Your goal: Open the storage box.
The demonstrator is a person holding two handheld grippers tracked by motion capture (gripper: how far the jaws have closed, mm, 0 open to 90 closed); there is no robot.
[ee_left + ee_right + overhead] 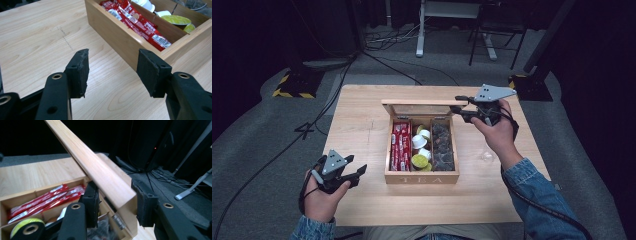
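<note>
Right gripper (113, 203) clamps lid (100, 173) corner, hinge blurred; left gripper (112, 72) gapes empty beside box (422, 177) marked "TEA".

1. The left gripper (358, 172) is held low near the front left corner of the table, with its jaws parted and nothing between them.
2. The right gripper (458, 109) is raised toward the back edge, and its jaws are closed around a wooden lid (100, 172).

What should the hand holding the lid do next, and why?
Probably swing the lid a little further back. The right gripper has its jaws around the lid's corner, the lid stands raised over the tea box, and the left gripper is open beside it.
</note>
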